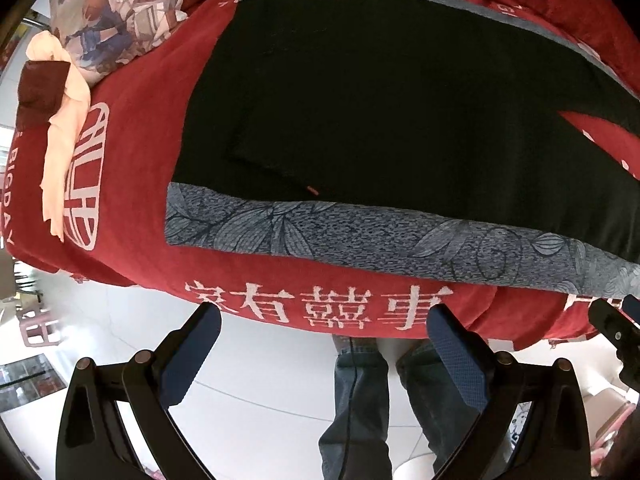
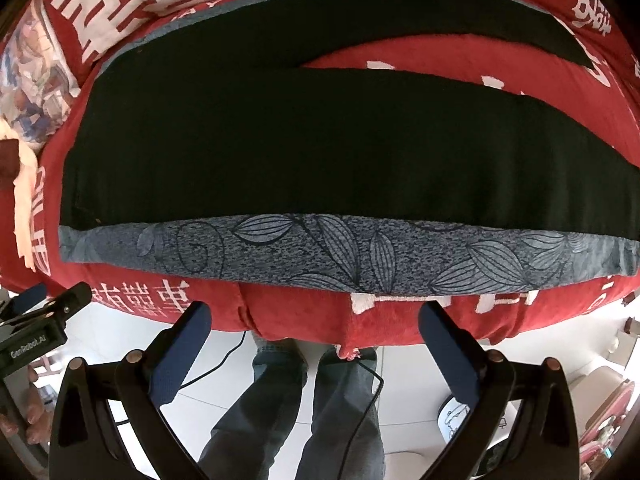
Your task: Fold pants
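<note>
At the far left, a cream cloth [image 1: 66,136] and a printed pillow [image 1: 116,12] lie on the red blanket [image 1: 136,120]. The black pants [image 1: 380,112] lie flat on a grey leaf-patterned cloth [image 1: 320,236] in the middle of the blanket, with their two legs spreading apart to the right. The left tool [image 1: 324,330] is wide open and holds nothing, near the blanket's near edge. The right tool [image 2: 314,326] is also wide open and empty, just before that edge. Below them stand a person's legs in jeans [image 2: 280,408].
</note>
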Available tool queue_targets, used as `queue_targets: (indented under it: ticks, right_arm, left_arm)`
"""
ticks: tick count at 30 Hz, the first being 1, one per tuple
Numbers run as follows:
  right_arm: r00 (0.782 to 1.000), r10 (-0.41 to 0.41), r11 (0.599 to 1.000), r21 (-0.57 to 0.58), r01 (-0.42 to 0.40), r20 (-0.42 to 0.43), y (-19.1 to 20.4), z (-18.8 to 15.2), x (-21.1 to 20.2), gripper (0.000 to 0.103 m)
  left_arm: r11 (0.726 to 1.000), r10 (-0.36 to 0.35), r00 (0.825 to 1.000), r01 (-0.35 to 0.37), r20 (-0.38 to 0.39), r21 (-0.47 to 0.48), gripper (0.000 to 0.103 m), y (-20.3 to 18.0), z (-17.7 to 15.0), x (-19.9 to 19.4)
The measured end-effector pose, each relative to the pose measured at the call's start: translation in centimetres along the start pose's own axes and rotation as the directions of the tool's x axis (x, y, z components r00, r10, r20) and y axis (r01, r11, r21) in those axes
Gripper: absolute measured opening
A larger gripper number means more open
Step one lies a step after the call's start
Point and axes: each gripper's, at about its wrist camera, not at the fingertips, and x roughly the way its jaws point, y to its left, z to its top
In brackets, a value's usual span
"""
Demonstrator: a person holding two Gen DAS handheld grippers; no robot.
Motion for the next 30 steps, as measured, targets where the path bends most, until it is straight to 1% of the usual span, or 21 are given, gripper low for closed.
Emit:
queue_targets:
  ticks: [4, 7, 11, 18, 21, 26, 30]
  right_arm:
    - [1.0, -0.007, 1.0, -0.001, 0.007, -0.01, -0.4, 0.0, 0.3, 0.103]
    - [0.999, -0.02, 1.0, 0.012, 0.02, -0.036, -0.8, 0.2, 0.6, 0.103]
    - [0.999, -0.029, 0.999, 0.022, 0.03, -0.04, -1.7, -0.4, 0.7, 0.103]
    - [0.999, -0.008, 0.999, 0.032, 0.01, -0.052, -2.4, -0.3, 0.7, 0.102]
    - [0.999, -0.001, 0.999, 0.032, 0.003, -0.054, -2.9, -0.1, 0.6, 0.102]
    - [0.998, 0.029, 0.999, 0.021, -0.028, -0.06, -2.9, 0.3, 0.8, 0.102]
    - [0.997, 0.048, 0.999, 0.022, -0.047, -0.068, -2.6, 0.7, 1.4, 0.098]
  left_arm:
    - [1.0, 0.011, 1.0, -0.011, -0.006, -0.005, 0.103, -0.3, 0.0, 0.2]
    - [1.0, 0.02, 1.0, -0.02, -0.018, -0.013, 0.103, -0.4, 0.0, 0.6]
    - [1.0, 0.029, 0.999, -0.029, -0.026, -0.01, 0.103, -0.8, 0.0, 1.0]
    - [0.999, 0.029, 0.999, -0.03, -0.033, -0.016, 0.103, -1.3, -0.1, 0.9]
    - [0.999, 0.033, 0.999, -0.034, -0.029, -0.022, 0.103, -1.6, 0.0, 0.7]
    - [0.999, 0.021, 1.0, -0.021, -0.016, -0.027, 0.103, -2.0, 0.1, 0.9]
    - [1.0, 0.023, 0.999, -0.024, -0.043, -0.02, 0.103, -2.3, 0.3, 2.0]
